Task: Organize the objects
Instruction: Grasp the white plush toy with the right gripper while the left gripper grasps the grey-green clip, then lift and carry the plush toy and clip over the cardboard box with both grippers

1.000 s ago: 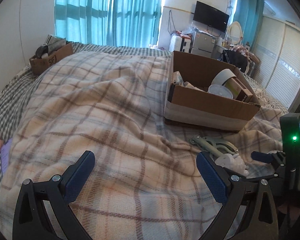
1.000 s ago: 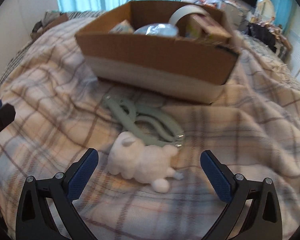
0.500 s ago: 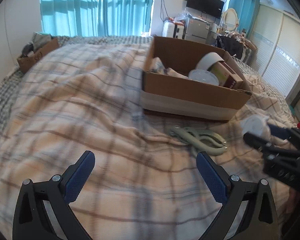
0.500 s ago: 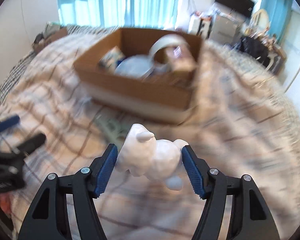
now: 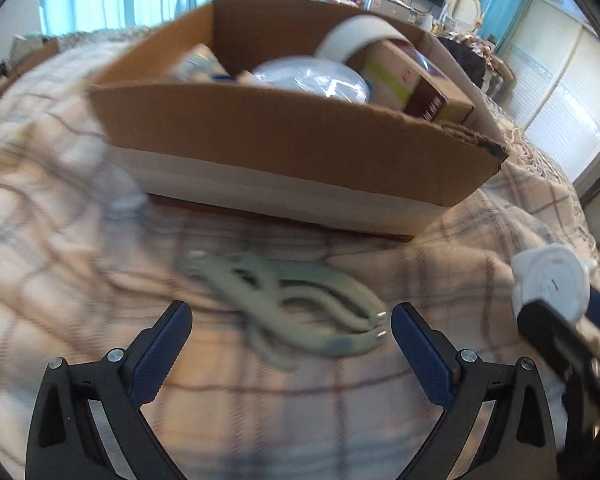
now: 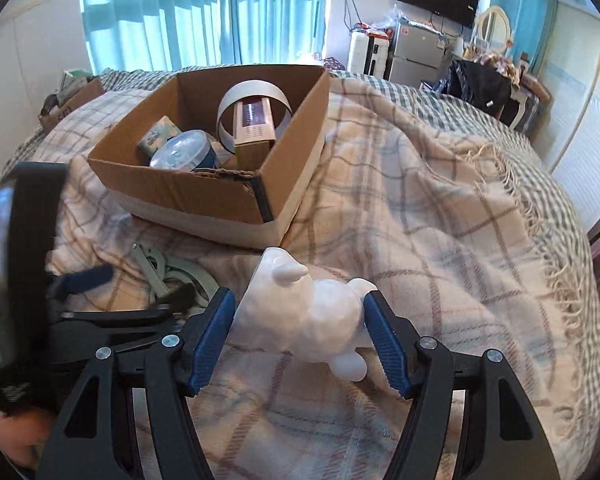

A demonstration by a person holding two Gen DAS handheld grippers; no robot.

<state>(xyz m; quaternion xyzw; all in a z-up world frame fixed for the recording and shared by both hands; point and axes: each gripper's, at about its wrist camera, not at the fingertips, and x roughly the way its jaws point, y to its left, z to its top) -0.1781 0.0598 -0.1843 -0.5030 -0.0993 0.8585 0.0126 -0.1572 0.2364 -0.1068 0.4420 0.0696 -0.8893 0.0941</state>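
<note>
A white animal figurine hangs above the plaid blanket, with my right gripper shut on it; the same figurine shows at the right edge of the left wrist view. Pale green hand-grip tools lie on the blanket just in front of my open left gripper, whose blue pads flank their near end without touching. Behind them stands an open cardboard box holding a tape roll, a round lidded tub and a small carton. In the right wrist view the box is up left and the left gripper sits at the left.
The bed's plaid blanket spreads right of the box, fringe at its right edge. A second small cardboard box rests at the far left of the bed. Teal curtains, a fridge and a wall screen stand beyond the bed.
My right gripper closed on the white figurine and lifted it off the blanket. My left gripper moved right and down towards the green grip tools, staying open.
</note>
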